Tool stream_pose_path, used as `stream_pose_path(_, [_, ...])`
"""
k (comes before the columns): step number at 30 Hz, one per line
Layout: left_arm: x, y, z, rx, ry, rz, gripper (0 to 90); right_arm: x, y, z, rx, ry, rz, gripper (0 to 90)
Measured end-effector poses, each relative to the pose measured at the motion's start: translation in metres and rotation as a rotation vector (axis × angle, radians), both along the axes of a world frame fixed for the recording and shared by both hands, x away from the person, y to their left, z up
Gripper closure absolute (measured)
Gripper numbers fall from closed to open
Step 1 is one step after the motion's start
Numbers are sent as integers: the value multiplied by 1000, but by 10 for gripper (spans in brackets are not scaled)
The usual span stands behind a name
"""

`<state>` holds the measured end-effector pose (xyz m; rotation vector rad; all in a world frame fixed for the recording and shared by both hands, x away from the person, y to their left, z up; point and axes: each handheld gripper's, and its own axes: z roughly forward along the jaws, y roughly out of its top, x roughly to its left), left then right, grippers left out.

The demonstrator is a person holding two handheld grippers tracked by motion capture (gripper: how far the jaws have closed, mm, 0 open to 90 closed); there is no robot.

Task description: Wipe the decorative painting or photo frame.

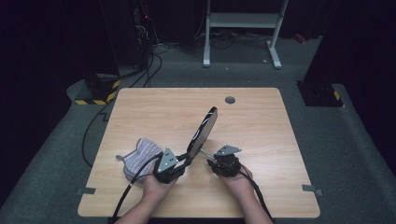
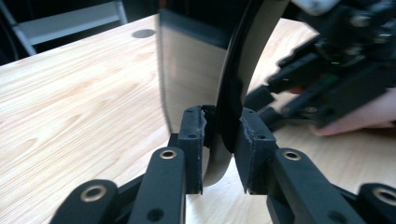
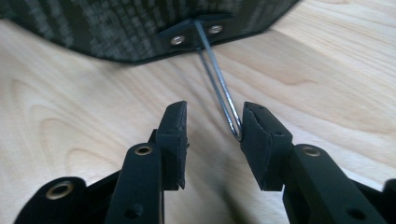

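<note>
The black pan (image 1: 204,129) is held tilted at frame centre, long axis running lower left to upper right. Its rim is clamped by the left gripper (image 1: 180,163). Its wire handle (image 3: 219,88) lies between the right gripper (image 3: 212,135)'s parted jaws; contact is unclear.

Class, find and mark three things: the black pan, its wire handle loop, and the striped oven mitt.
black pan (image 1: 205,127), high view, on its tilted dark face.
wire handle loop (image 3: 219,88), right gripper view, midway along the wire.
striped oven mitt (image 1: 140,156), high view, on the middle of the cloth.
</note>
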<state>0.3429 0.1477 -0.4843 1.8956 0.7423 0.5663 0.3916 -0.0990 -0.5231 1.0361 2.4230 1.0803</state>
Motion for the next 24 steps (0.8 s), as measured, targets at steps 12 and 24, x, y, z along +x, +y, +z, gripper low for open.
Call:
stream_pose_path(12, [12, 23, 1, -8, 11, 66, 730, -13, 14, 0, -4, -5, 59, 714])
stream_pose_path(24, [5, 26, 0, -35, 31, 51, 661, -16, 18, -1, -27, -32, 45, 788])
